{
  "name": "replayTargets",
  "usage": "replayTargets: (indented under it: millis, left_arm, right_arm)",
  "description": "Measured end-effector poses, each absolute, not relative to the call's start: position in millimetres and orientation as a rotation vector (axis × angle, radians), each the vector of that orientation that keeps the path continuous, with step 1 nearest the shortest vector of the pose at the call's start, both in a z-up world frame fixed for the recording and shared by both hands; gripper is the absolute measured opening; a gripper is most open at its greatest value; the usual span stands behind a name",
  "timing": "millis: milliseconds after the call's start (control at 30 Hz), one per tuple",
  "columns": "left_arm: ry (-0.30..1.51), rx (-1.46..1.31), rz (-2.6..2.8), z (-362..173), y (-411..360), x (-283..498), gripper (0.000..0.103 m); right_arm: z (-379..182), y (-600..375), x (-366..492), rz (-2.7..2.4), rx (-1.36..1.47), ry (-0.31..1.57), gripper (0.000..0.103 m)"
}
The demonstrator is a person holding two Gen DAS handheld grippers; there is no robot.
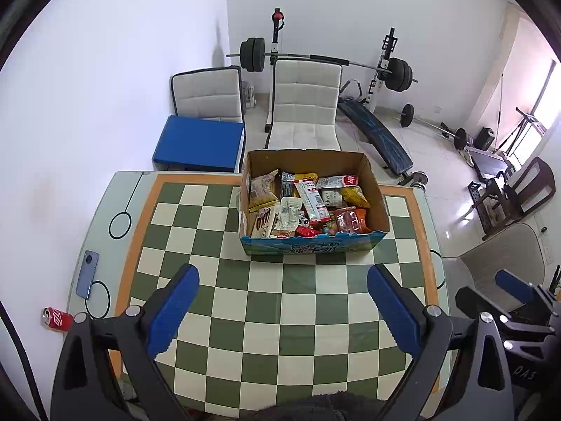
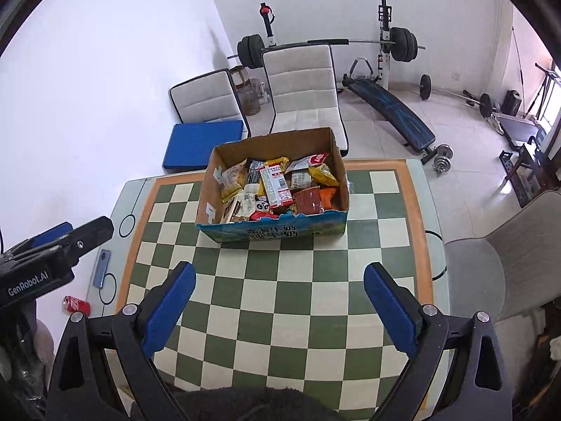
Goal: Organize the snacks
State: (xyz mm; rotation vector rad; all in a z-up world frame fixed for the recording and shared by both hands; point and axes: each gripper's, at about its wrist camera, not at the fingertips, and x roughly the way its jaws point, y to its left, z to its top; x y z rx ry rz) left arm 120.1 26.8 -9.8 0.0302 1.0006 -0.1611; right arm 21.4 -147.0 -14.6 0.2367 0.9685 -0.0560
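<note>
A: Where are the snacks (image 1: pixel 308 207) sitting?

B: Piled in the cardboard box (image 1: pixel 377 189) at the worktop's (image 1: pixel 280 301) far edge; the left hand-held gripper (image 1: pixel 282 273) and right hand-held gripper (image 2: pixel 278 270) are hanging wide open, empty

A: I'd be picking one top packet, approaching from above

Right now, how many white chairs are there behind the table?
2. One white chair stands straight behind the snack box. The other is to its left, with a blue pad on its seat. Others may be out of view.
</note>
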Motion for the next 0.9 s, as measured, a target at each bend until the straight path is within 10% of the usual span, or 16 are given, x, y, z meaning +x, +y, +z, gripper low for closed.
replayTargets:
  millis: [900]
  left_arm:
    - [0.929, 0.013, -0.111, -23, 20, 139, 0.099]
  right_arm:
    - [-2, -158, 29, -0.177, 0.175, 0.857, 0.102]
